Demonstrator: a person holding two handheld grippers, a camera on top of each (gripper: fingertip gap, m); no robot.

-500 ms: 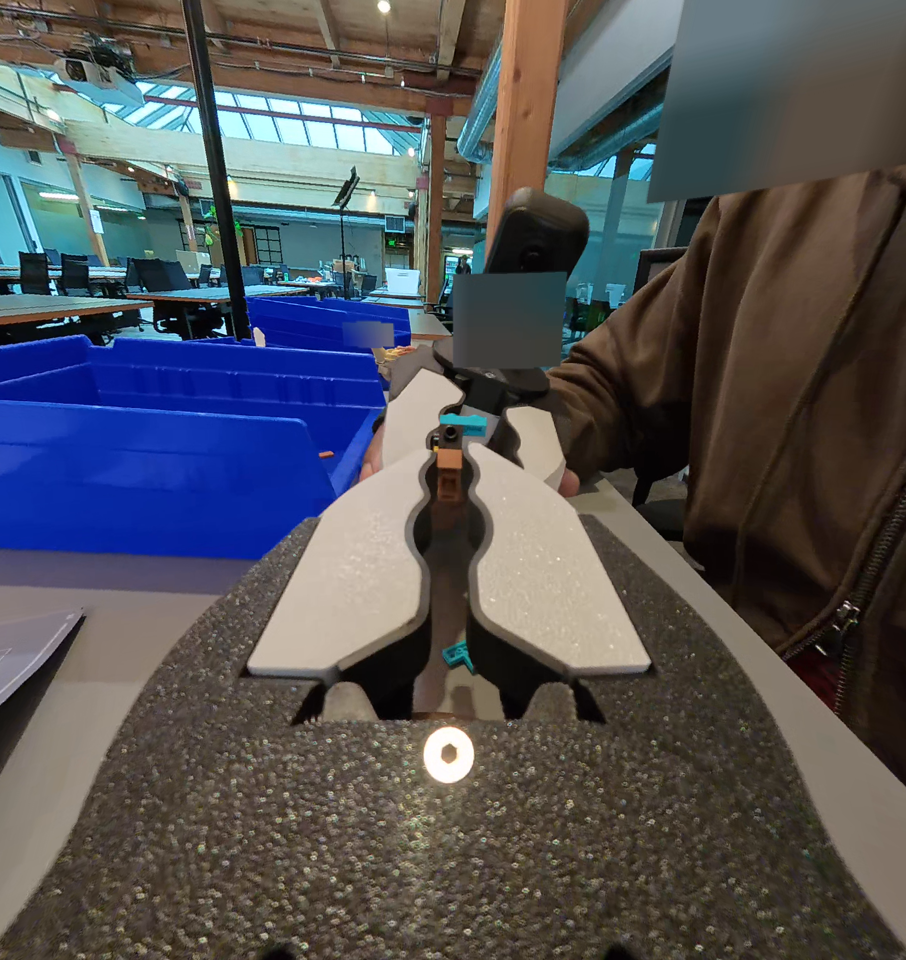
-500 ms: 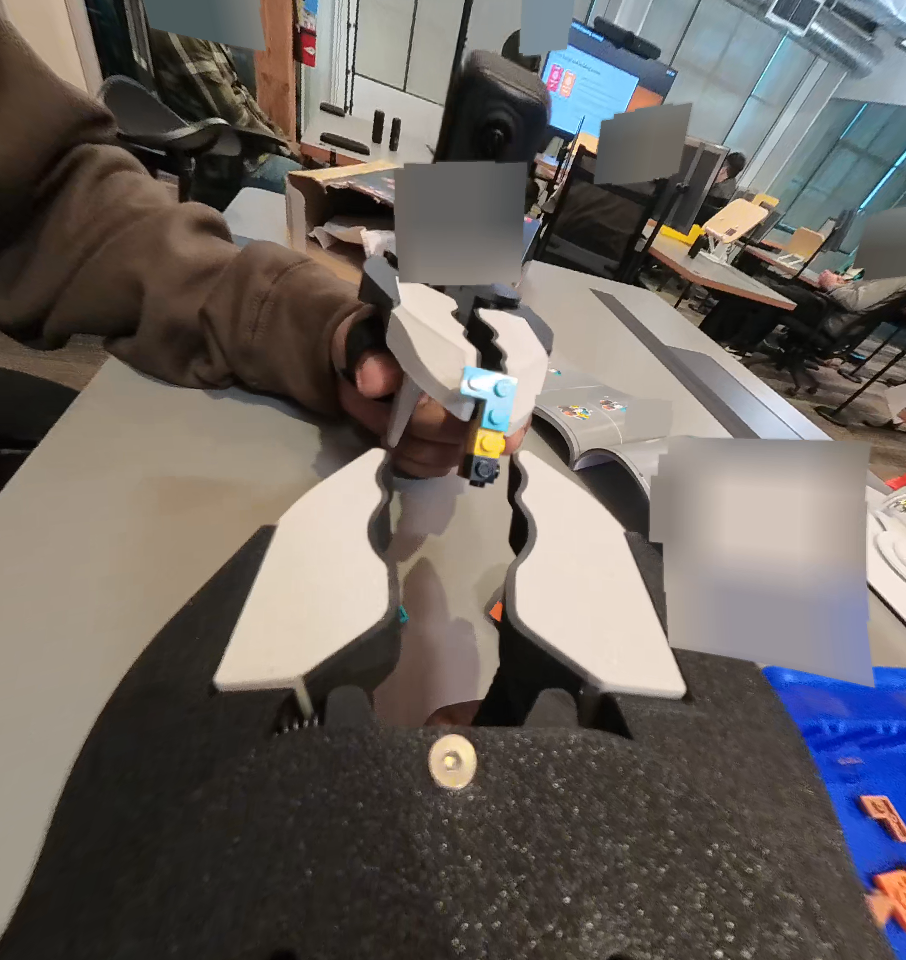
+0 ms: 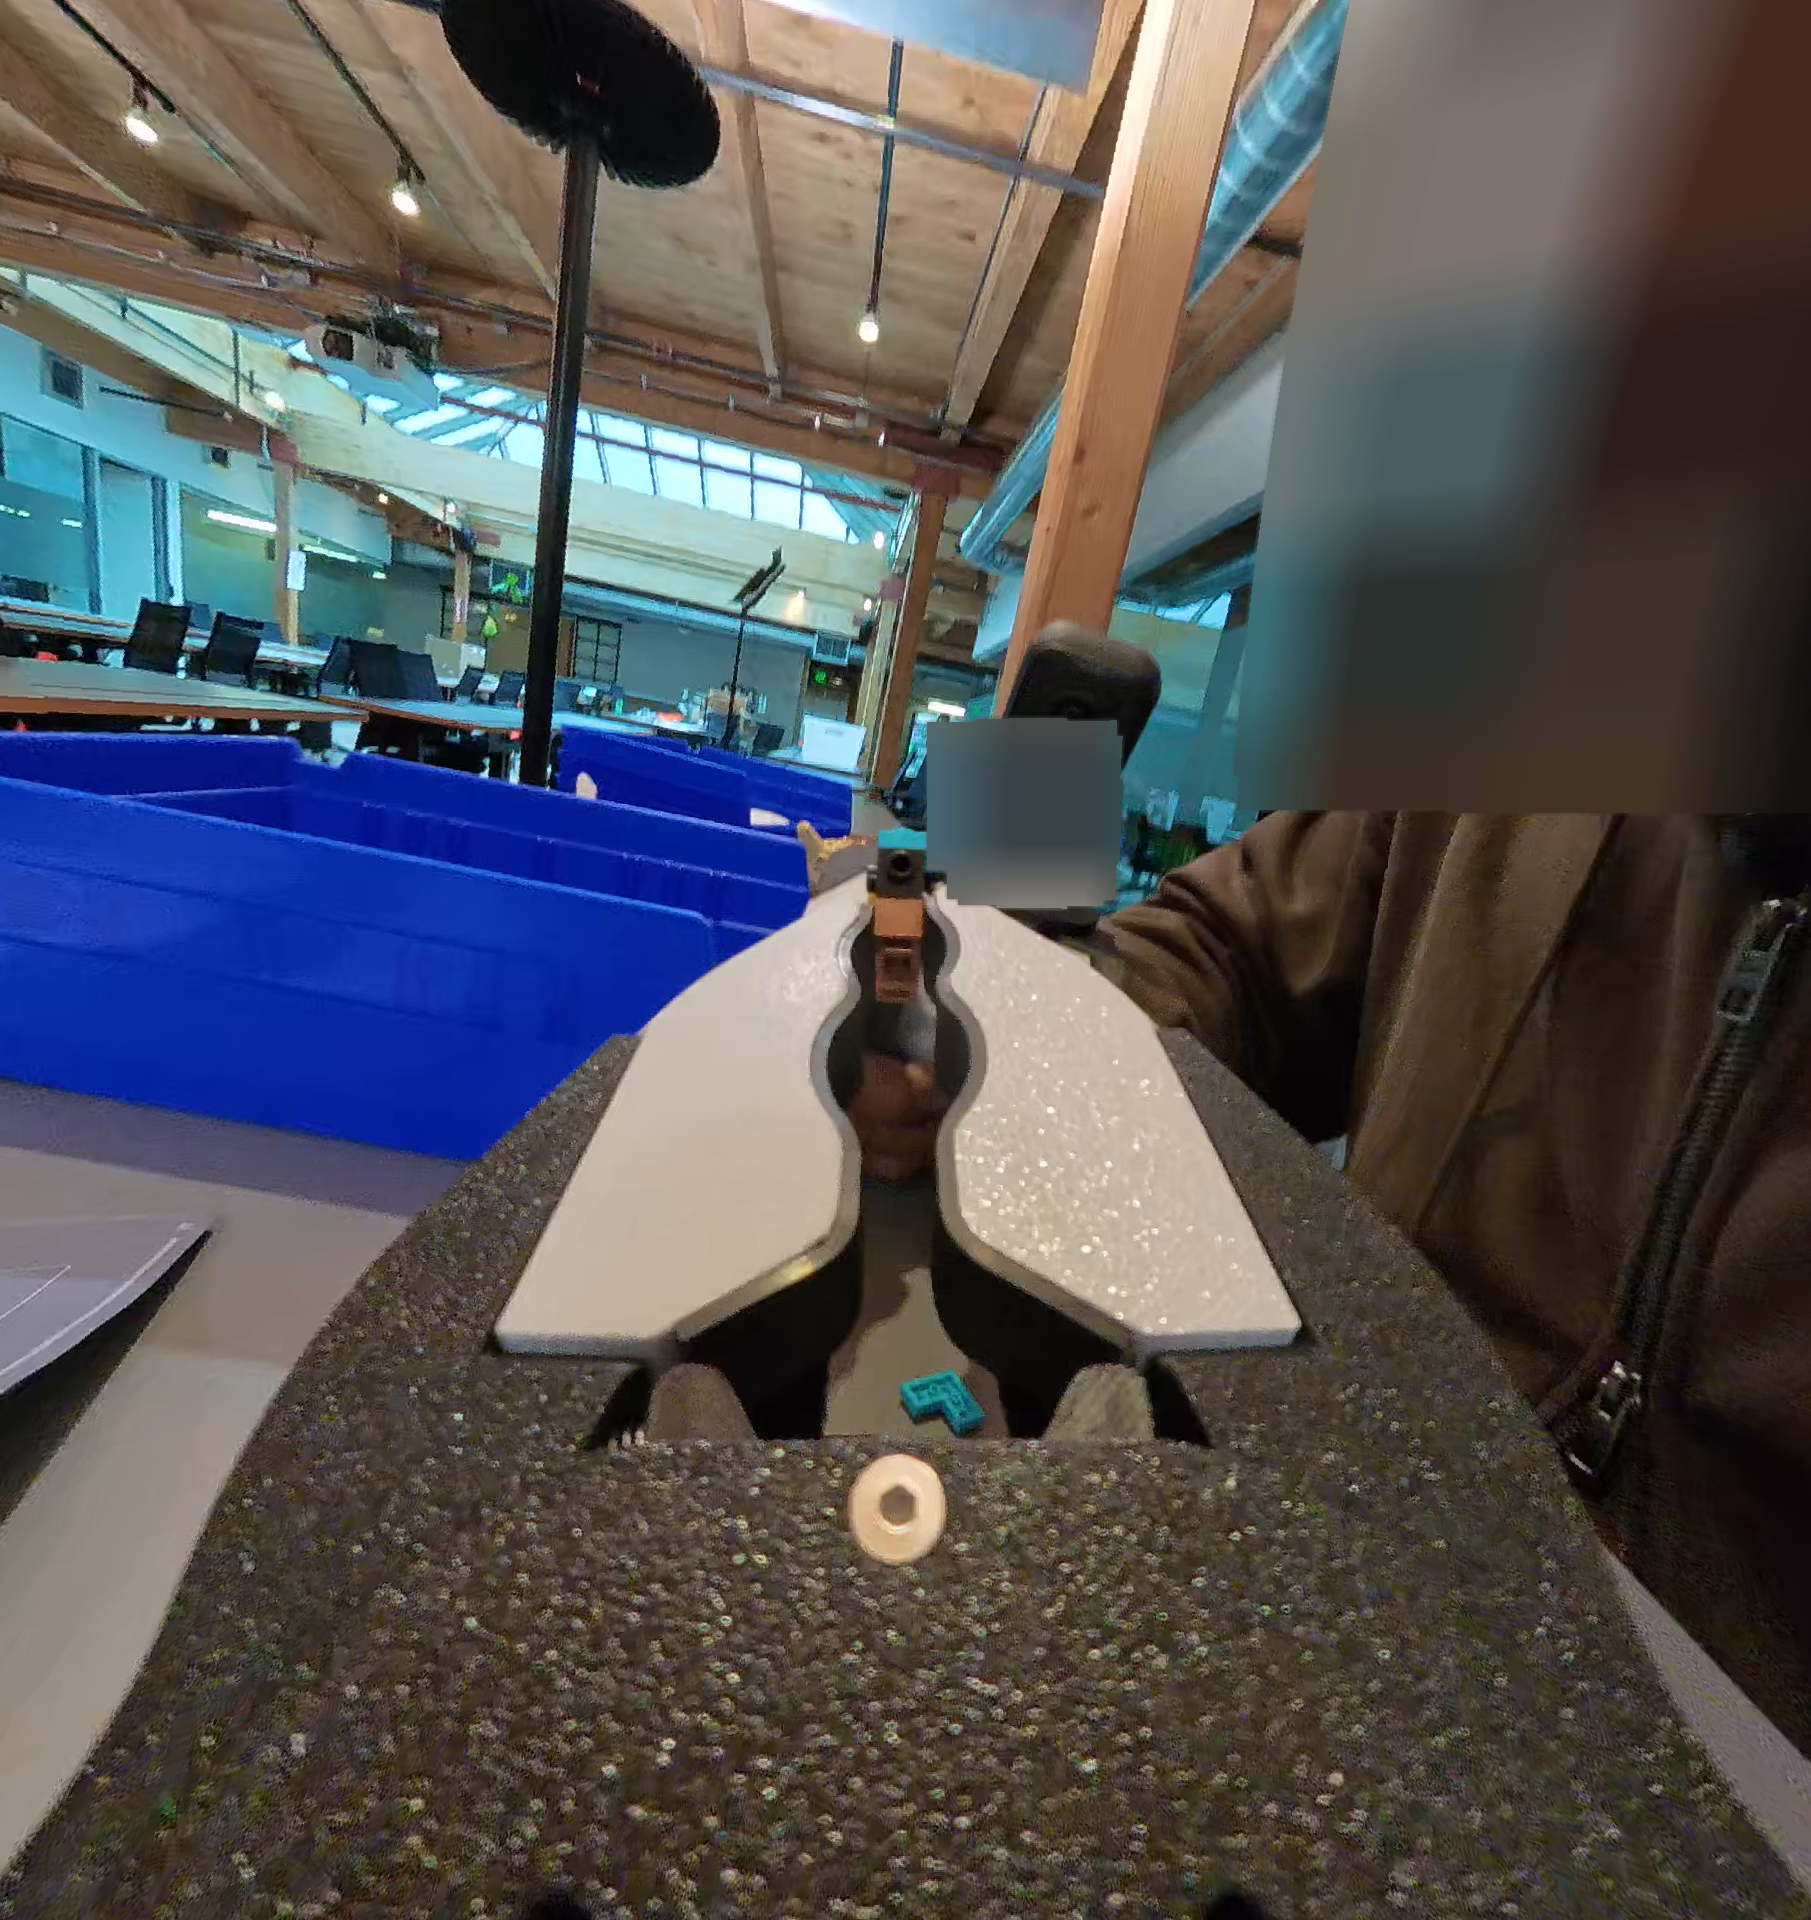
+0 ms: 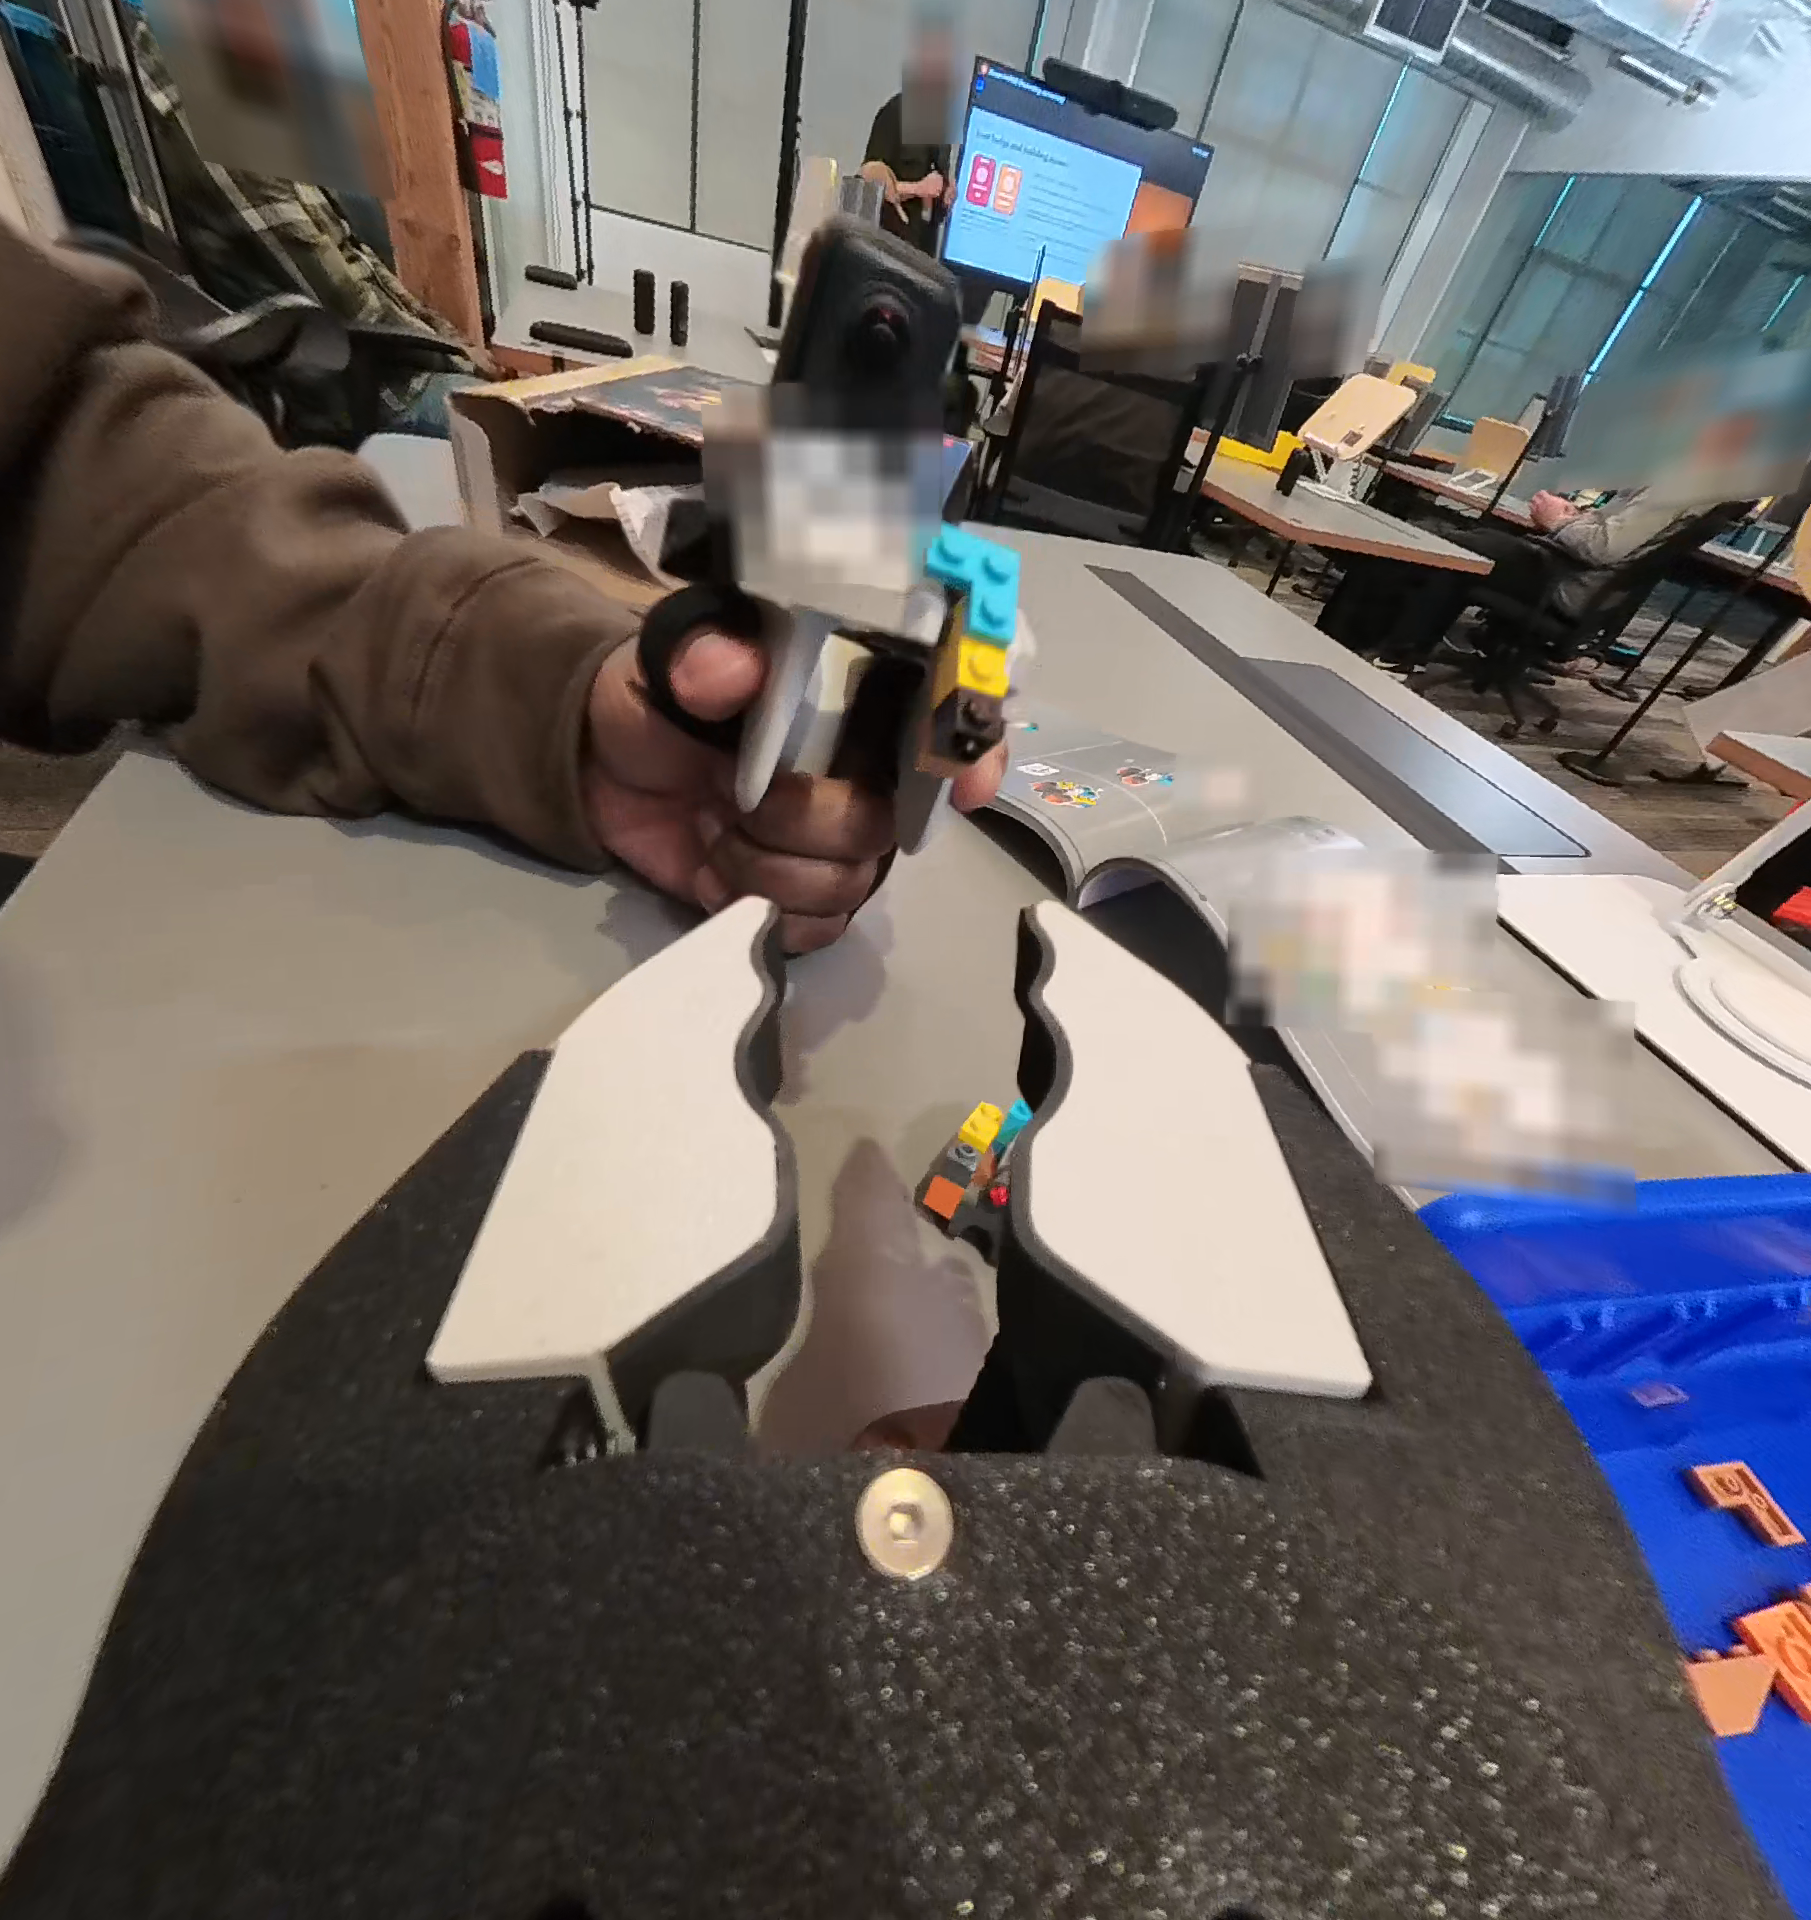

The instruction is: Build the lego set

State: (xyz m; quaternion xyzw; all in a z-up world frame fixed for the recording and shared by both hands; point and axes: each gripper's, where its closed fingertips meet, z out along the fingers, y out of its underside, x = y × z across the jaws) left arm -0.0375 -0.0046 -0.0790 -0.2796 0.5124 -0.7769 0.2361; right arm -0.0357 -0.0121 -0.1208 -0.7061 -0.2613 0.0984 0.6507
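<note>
Here the left gripper has its jaws clamped on a small lego assembly — teal on top, then yellow, black and brown — lifted above the grey desk. The right gripper hangs with jaws apart and empty. A second small lego cluster lies on the desk between its fingers, partly hidden by the right one. A loose teal piece sits under the left gripper. Blue bins stand alongside; an open booklet lies beyond — its pages blurred. Versus half a second ago, the right gripper has backed off the assembly.
</note>
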